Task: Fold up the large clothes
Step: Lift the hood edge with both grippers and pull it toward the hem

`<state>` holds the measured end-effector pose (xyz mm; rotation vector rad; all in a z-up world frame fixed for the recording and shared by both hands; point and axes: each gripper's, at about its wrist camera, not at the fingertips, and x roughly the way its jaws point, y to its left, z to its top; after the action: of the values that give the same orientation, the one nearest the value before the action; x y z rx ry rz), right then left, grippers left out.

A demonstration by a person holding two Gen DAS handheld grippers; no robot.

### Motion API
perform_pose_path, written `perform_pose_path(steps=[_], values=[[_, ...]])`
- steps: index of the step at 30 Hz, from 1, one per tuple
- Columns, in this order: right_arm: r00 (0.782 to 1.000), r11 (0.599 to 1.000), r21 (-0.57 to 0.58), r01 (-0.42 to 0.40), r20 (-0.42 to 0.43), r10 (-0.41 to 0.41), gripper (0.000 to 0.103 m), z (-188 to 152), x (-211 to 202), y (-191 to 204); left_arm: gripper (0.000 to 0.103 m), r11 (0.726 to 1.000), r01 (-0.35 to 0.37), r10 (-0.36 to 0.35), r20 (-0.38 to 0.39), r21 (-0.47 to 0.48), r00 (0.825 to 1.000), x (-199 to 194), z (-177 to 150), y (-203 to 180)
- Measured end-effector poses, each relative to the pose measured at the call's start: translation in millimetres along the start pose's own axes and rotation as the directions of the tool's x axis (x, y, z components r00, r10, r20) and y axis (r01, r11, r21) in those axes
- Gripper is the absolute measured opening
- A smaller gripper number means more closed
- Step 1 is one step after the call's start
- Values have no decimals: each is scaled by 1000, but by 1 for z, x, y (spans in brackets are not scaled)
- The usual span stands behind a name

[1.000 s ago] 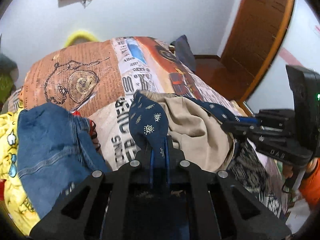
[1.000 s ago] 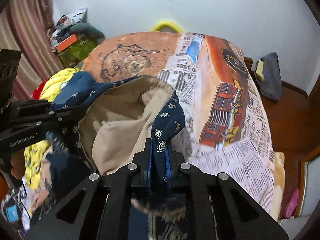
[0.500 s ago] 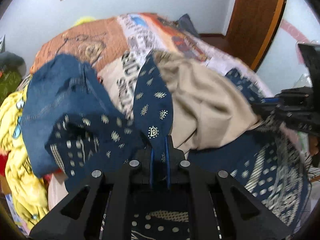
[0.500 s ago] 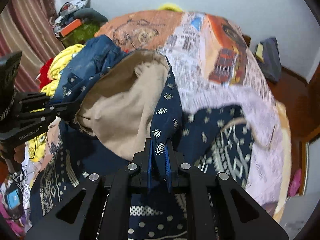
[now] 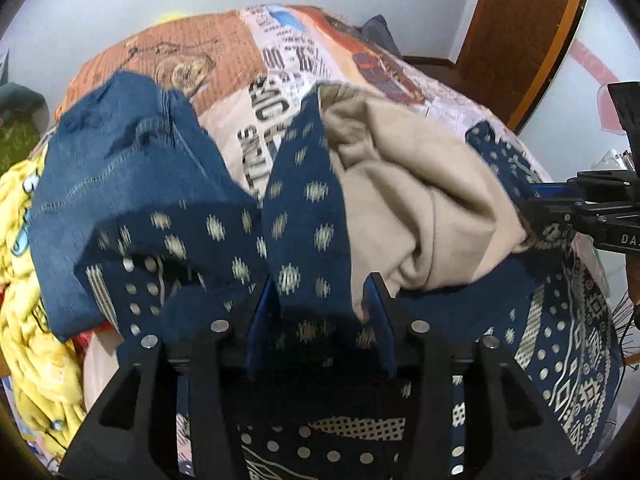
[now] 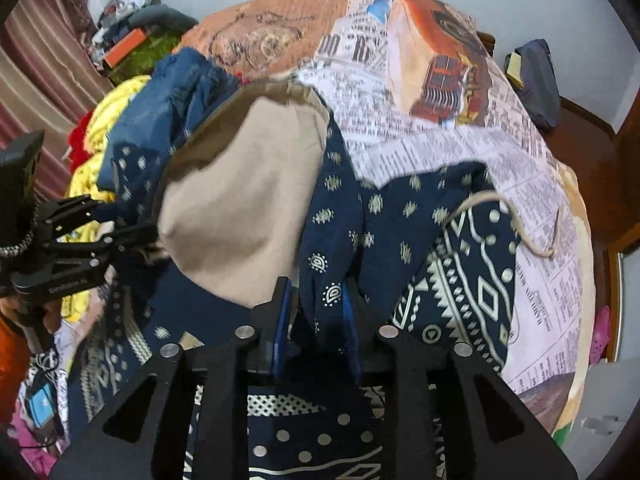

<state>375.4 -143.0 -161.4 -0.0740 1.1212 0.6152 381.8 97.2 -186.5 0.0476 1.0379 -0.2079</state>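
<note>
A large navy garment (image 5: pixel 304 208) with pale motifs and a beige lining (image 5: pixel 400 184) lies folded over on the bed. My left gripper (image 5: pixel 320 280) sits low over its near edge. Its jaws are opening, and a navy fold stands loose between them. My right gripper (image 6: pixel 316 284) is at the other corner of the same garment (image 6: pixel 400 216). Its jaws are also opening, with a narrow navy fold between the blue pads, which no longer pinch it. Each gripper shows in the other's view, the right one (image 5: pixel 560 208) at the right edge and the left one (image 6: pixel 120 236) at the left.
Blue jeans (image 5: pixel 120 152) and a yellow blanket (image 5: pixel 24 280) are heaped on the left of the bed. The newspaper-print bedspread (image 5: pixel 280 60) shows beyond the garment. A wooden door (image 5: pixel 520 20) is at the right. A dark bag (image 6: pixel 536 80) lies on the floor.
Both grippers came down with the pinched navy corners, laying the garment over onto the bed. Both sets of jaws then parted, and the folds now sit loose between them.
</note>
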Motion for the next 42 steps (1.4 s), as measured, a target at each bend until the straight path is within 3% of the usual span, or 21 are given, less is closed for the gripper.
perform_pose_path(steps=[4,9,16,24,26,28,29,30,33,42], values=[[999,1000,3,-9,53,9,38,12,-8,-1,48,1000,4,-4,35,-2,999,-5,21,-1],[997,1000,15,-3,76,2,39,33,-1,-7,48,1000,10,-9,50,-28,999,6,48,5],[1000,1000,13,9,23,-9,39,61,40,-15,48,999,11,-9,39,-53,999,34,76,11],[996,992,98,-79,-41,83,39,75,83,-30,48,991,59,-62,-20,-116,998,75,86,20],[995,991,99,-91,-34,94,33,74,87,-32,48,992,48,-53,-35,-118,998,83,86,20],[994,991,89,-96,-38,99,12,74,87,-30,39,992,48,-53,-39,-120,998,86,85,21],[995,992,84,-90,-30,93,12,74,86,-28,26,991,55,-59,-36,-122,998,85,84,20],[996,994,77,-81,-17,82,11,73,82,-27,21,990,62,-66,-34,-124,997,82,84,20],[998,998,44,-54,26,53,8,74,66,-20,12,985,100,-101,0,-141,995,65,85,21],[988,996,-31,-86,126,90,7,63,-27,18,11,986,148,-137,138,-70,981,-28,81,-1]])
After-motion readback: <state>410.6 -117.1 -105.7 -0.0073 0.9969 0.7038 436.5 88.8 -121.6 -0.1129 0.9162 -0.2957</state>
